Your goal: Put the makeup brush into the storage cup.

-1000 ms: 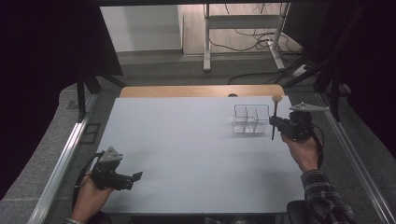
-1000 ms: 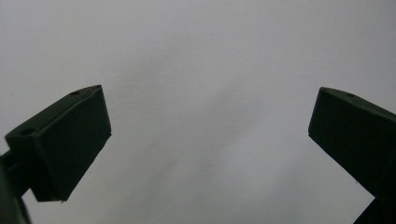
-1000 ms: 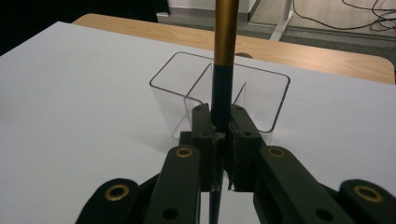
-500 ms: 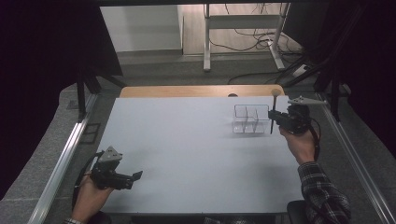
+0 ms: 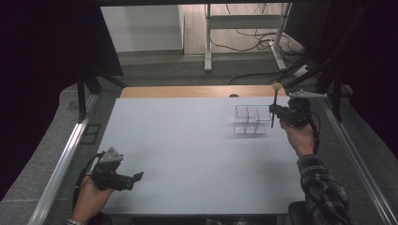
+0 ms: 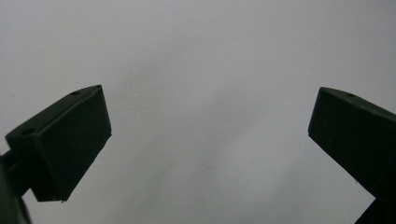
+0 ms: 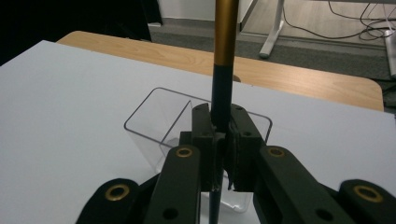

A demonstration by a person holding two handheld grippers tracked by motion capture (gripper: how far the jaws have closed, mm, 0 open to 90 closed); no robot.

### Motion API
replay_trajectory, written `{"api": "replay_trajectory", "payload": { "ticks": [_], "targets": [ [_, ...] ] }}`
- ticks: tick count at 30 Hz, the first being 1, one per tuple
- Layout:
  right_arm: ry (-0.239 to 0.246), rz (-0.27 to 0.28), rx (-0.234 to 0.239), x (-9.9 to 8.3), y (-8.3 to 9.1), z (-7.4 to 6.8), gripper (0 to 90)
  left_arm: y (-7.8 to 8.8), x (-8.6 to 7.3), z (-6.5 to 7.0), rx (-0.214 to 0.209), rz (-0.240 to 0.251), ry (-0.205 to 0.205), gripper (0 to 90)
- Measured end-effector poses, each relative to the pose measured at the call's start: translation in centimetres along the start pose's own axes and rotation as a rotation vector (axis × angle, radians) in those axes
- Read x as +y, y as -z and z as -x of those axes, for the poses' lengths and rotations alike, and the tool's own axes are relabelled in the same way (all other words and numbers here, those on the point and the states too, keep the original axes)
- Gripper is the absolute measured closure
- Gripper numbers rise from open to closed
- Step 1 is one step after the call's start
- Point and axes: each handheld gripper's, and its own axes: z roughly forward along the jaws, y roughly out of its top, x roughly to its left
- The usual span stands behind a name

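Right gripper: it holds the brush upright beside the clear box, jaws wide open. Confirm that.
Not quite: the right gripper is shut on the brush, as the right gripper view shows. The rest holds: the brush stands upright beside the clear box.

High view: tabletop (image 5: pixel 197 150) evenly lit from overhead, soft shadows, no glare; surroundings at 9 and 3 o'clock nearly black. Left gripper view is soft and flat grey, its jaws dark. Right gripper view: near jaws slightly blurred, background sharper.
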Motion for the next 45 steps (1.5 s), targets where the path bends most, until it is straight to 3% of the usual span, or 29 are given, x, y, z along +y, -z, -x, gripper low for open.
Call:
{"api": "replay_trajectory", "payload": {
  "ticks": [26, 45],
  "targets": [
    [0.000, 0.021, -0.031, 2.5, -3.4, 0.9, 83.2, -0.1, 0.0, 0.0, 0.000, -0.009, -0.007, 0.0],
    [-0.006, 0.024, -0.042, 2.2, -5.1, 1.3, 83.2, -0.2, 0.0, 0.1, -0.002, -0.013, -0.010, 0.0]
  ]
}}
